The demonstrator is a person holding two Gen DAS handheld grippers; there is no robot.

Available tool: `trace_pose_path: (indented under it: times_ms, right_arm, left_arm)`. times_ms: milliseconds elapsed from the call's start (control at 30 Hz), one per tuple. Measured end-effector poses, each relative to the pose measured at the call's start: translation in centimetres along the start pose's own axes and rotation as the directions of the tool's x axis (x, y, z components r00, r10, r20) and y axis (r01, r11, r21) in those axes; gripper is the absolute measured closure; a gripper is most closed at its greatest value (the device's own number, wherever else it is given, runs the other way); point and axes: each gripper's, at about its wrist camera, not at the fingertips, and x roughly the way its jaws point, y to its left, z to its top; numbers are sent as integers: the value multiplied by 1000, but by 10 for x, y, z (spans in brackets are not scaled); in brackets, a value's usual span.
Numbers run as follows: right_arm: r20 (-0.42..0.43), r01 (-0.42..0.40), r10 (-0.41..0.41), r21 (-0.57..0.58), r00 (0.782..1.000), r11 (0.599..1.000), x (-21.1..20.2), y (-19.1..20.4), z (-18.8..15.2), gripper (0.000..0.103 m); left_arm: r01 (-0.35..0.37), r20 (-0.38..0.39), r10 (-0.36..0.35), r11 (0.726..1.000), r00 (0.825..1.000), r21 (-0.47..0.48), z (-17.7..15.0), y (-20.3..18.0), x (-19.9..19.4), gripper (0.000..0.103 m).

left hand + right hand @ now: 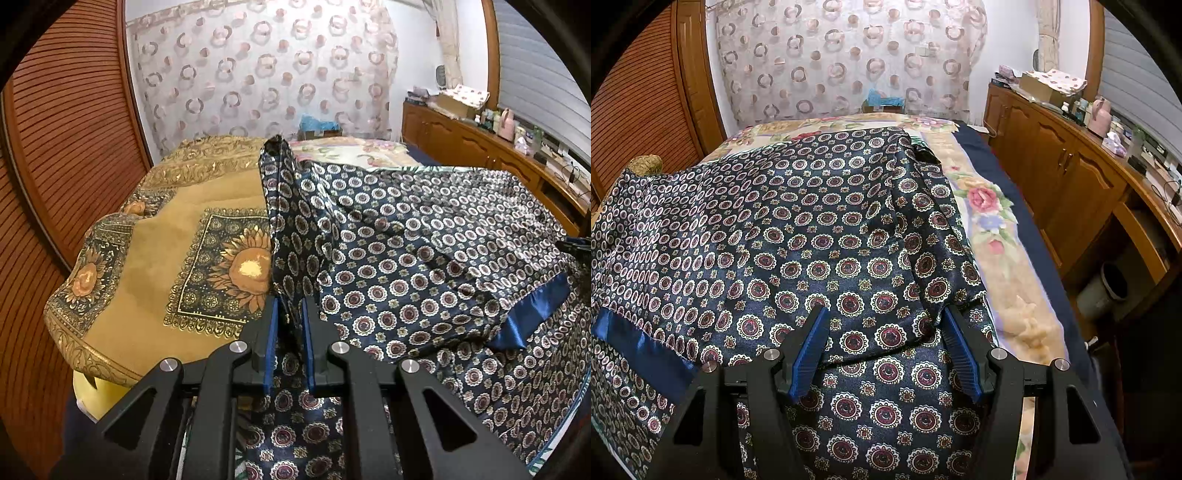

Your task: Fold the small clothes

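Garment: a navy satin garment (827, 236) printed with round medallions is seen spread across the bed (1008, 295), covering most of its near part.
Garment trim: a plain blue satin band (639, 350) is shown at the left edge of the garment in the right wrist view; the same band (532, 314) is seen at the right of the left wrist view.
Left gripper: the left gripper (289, 314) is shown with its blue pads drawn close together, and a raised fold of the garment is clamped between them. The fold (280, 206) is seen rising as a ridge from the gripper toward the far end of the bed.
Right gripper: the right gripper (884, 325) is shown with its jaws well apart, set just above the garment; no cloth is pinched between its pads (809, 354).
Landmark, bed: a floral bedspread is exposed to the right of the garment and beyond it.
Cushion: a tan sunflower-patterned cushion (166, 266) is seen left of the garment, touching the raised fold.
Cabinets: a row of wooden cabinets (1067, 184) is placed right of the bed, with cluttered items on top.
Curtain: a sheer ring-patterned curtain (846, 62) is hung beyond the far end of the bed.
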Motion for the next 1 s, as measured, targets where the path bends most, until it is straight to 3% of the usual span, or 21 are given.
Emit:
trace_pose_path:
  times_ms: [67,200,467,733,767,833,1000]
  right_arm:
    - [0,0,0,0,1000,1000,0,0,0,38]
    - [0,0,0,0,1000,1000,0,0,0,38]
    - [0,0,0,0,1000,1000,0,0,0,38]
    - [2,-4,4,3,1000,1000,0,-1,0,39]
    - [7,-7,7,8,1000,1000,-1,-2,0,43]
    - [16,-35,35,18,999,999,-3,-5,1,87]
    - [27,-80,80,-13,996,997,-5,-3,2,97]
  left_arm:
    - [-5,-4,5,1000,1000,9,2,1,2,89]
    - [-32,39,31,998,999,49,6,-5,-6,99]
    - [3,78,-10,995,997,95,17,-23,-23,100]
    - [38,84,-43,998,996,59,20,-22,-32,100]
    - [37,79,-42,998,996,58,19,-21,-31,100]
    - [37,67,-41,998,997,54,16,-20,-26,100]
    - [71,84,-73,997,994,23,16,-18,-33,101]
